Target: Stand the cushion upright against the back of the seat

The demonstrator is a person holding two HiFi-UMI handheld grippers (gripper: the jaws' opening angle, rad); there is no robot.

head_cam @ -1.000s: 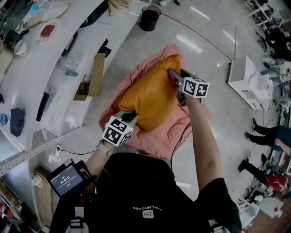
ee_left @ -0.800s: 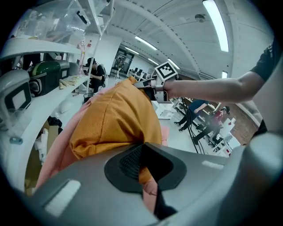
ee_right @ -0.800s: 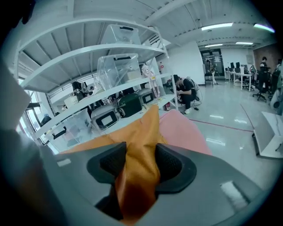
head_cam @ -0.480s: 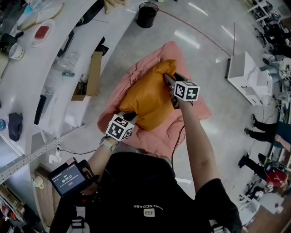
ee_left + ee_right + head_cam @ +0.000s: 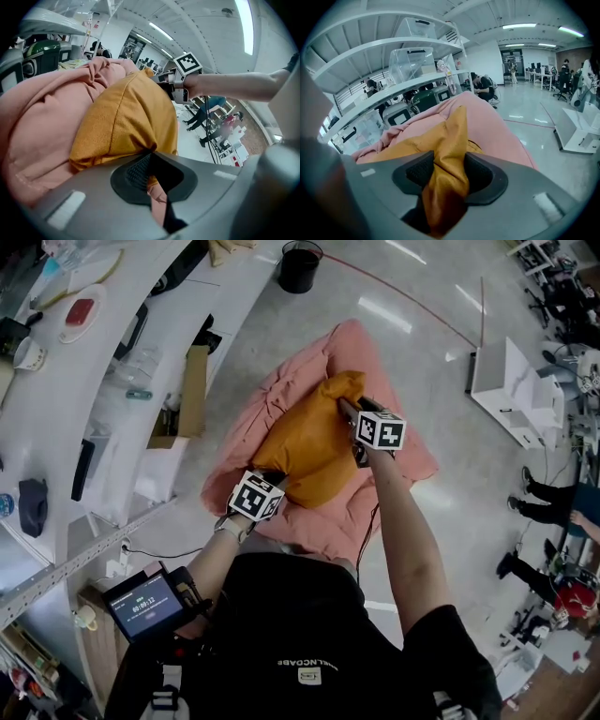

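Observation:
An orange cushion (image 5: 309,451) lies slanted on a seat draped in pink cloth (image 5: 375,362). My left gripper (image 5: 273,480) is shut on the cushion's near lower corner; in the left gripper view the orange edge (image 5: 126,117) runs into the closed jaws (image 5: 149,165). My right gripper (image 5: 348,410) pinches the far upper corner. In the right gripper view a bunch of orange fabric (image 5: 450,140) is squeezed between the pads (image 5: 419,171), with the gripper (image 5: 444,174) shut on it. Pink cloth (image 5: 492,124) rises behind it. The underside of the cushion is hidden.
A long white workbench (image 5: 103,343) with clutter runs along the left, and a cardboard box (image 5: 192,395) stands beside it. A black bucket (image 5: 300,263) is on the floor beyond the seat. A white cabinet (image 5: 511,390) and people (image 5: 553,512) are at the right.
Both grippers have sunk with the cushion held between them, bringing it lower onto the pink seat. Both grips stay the same.

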